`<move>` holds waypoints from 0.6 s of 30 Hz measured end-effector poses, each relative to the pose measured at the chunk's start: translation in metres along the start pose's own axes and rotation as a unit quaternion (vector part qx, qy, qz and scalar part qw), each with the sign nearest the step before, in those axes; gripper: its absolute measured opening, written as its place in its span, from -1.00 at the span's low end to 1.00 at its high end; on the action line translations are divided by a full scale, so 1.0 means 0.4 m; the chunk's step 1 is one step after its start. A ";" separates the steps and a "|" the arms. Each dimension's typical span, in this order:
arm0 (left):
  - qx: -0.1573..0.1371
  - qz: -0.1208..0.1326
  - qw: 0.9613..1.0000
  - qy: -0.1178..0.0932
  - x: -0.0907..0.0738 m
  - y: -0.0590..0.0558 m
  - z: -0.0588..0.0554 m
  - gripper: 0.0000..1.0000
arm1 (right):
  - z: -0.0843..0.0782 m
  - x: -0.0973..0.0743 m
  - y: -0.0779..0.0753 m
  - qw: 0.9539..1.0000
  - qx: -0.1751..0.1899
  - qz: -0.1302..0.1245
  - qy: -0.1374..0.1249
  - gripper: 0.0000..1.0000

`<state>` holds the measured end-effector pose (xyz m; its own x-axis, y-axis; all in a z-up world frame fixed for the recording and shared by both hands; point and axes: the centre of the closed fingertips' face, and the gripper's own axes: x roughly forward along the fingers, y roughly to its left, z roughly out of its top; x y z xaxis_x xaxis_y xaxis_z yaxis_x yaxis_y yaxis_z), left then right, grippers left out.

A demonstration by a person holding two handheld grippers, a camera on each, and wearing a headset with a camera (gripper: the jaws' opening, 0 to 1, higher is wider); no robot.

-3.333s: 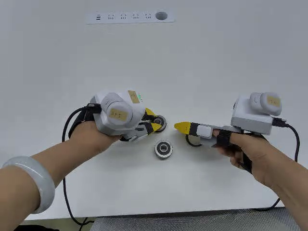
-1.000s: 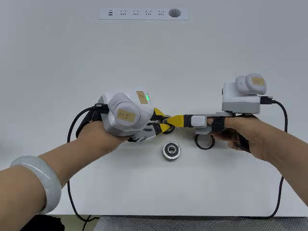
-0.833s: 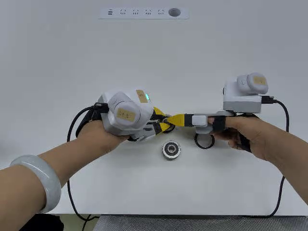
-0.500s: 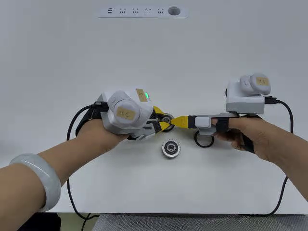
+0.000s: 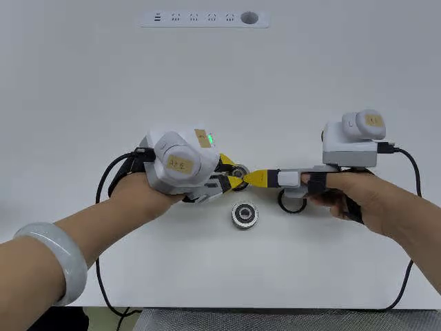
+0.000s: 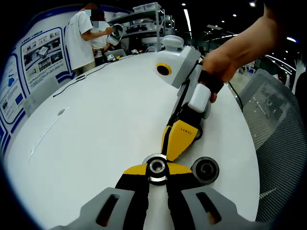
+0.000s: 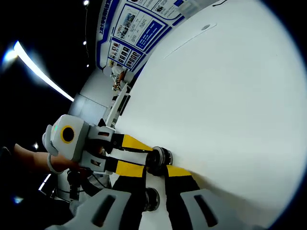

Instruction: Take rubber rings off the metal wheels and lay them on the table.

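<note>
My left gripper is shut on a small metal wheel and holds it just above the white table. The left gripper view has that wheel clamped between the yellow tips. My right gripper comes in from the right, its tips shut on the black rubber ring at the wheel's rim. A second wheel lies flat on the table in front of the grippers. One loose black rubber ring lies under the right gripper's fingers.
A white power strip lies at the table's far edge. Black cables trail from both grippers. The table's near edge runs just behind my arms. People stand beyond the table's far end.
My right gripper came in from the right and met the wheel held by the left gripper. Over the last second its tip has drawn slightly back to the right. The left gripper kept its hold.
</note>
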<state>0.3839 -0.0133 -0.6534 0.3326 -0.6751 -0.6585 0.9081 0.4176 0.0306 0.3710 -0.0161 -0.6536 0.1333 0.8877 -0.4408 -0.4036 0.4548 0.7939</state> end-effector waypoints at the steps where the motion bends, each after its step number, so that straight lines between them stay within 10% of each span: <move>1: 0.000 0.000 1.000 0.000 0.000 0.000 0.000 -0.74 | 0.002 -0.003 -0.002 1.000 0.000 -0.001 -0.001 -0.67; 18: 0.000 0.000 1.000 -0.001 0.000 0.000 -0.001 -0.74 | 0.007 -0.014 -0.014 1.000 0.002 -0.012 -0.012 -0.86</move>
<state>0.3836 -0.0131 -0.6540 0.3337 -0.6758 -0.6573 0.9080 0.4177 0.0315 0.3751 -0.0234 -0.6543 0.1639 0.8783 -0.4491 -0.3961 0.4755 0.7855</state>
